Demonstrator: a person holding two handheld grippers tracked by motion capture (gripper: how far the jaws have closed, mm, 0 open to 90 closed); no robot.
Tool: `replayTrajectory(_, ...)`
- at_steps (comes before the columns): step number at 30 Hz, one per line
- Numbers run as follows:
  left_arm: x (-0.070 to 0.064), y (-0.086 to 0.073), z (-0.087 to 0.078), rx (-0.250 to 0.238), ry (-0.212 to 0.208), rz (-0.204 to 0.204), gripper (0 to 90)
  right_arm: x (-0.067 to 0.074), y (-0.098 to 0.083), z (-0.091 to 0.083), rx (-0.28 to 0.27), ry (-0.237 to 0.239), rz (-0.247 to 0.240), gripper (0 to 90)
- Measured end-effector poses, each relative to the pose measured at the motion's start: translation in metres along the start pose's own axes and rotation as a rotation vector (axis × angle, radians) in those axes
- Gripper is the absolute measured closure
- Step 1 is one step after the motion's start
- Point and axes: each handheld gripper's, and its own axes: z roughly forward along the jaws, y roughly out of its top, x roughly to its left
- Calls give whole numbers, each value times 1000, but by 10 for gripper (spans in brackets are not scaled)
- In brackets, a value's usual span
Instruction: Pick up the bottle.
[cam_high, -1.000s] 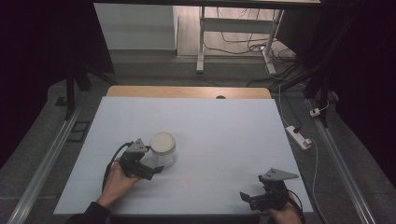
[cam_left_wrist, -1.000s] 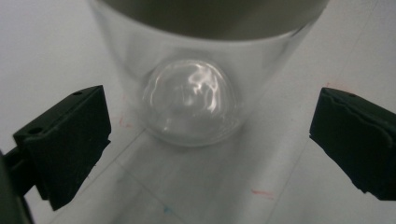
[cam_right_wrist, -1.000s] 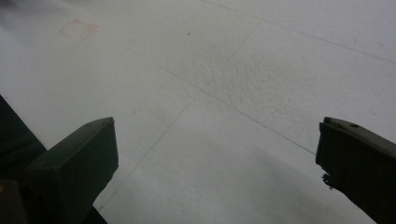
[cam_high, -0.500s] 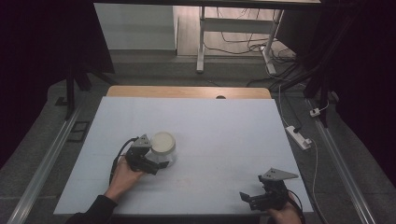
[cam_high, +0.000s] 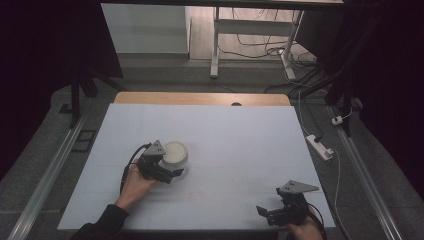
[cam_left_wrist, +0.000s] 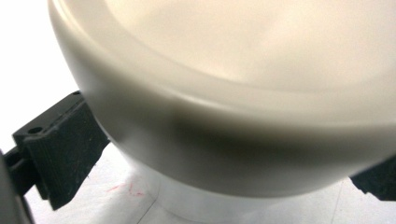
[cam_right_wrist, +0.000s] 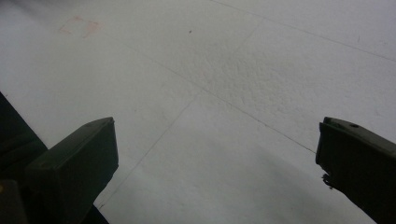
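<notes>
A white jar with a cream lid (cam_high: 175, 151) stands on the white table (cam_high: 240, 140), left of centre. My left gripper (cam_high: 171, 165) is held against it from the near left. In the left gripper view the jar (cam_left_wrist: 243, 93) sits close up between the two spread black jaws of the left gripper (cam_left_wrist: 217, 158), whose fingers (cam_left_wrist: 56, 154) flank the lid; I cannot tell if they touch it. My right gripper (cam_high: 266, 212) rests open near the table's front right edge. In the right gripper view the right gripper (cam_right_wrist: 215, 158) has nothing but bare table between its jaws.
A wooden strip (cam_high: 200, 98) runs along the table's far edge. On the floor to the right lies a white power strip (cam_high: 320, 146) with cables. White desk legs (cam_high: 216, 40) stand beyond the table. Metal rails (cam_high: 45, 180) run along both sides.
The left gripper has slid forward and right toward the jar, so the jar now sits between its jaws. The right gripper has stayed put.
</notes>
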Motion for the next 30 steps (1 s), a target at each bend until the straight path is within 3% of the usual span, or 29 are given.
replayTrajectory(5,-2,2,2,22,16,9,0,0,0,0,1,1,0,0)
replayTrajectory(11,-4,4,1,16,25,30,65,0,0,0,4,2,-3,0)
replayTrajectory(18,-6,5,1,20,35,38,69,0,0,1,5,4,-9,0)
replayTrajectory(30,-9,9,0,43,61,4,72,1,0,0,1,5,-13,0)
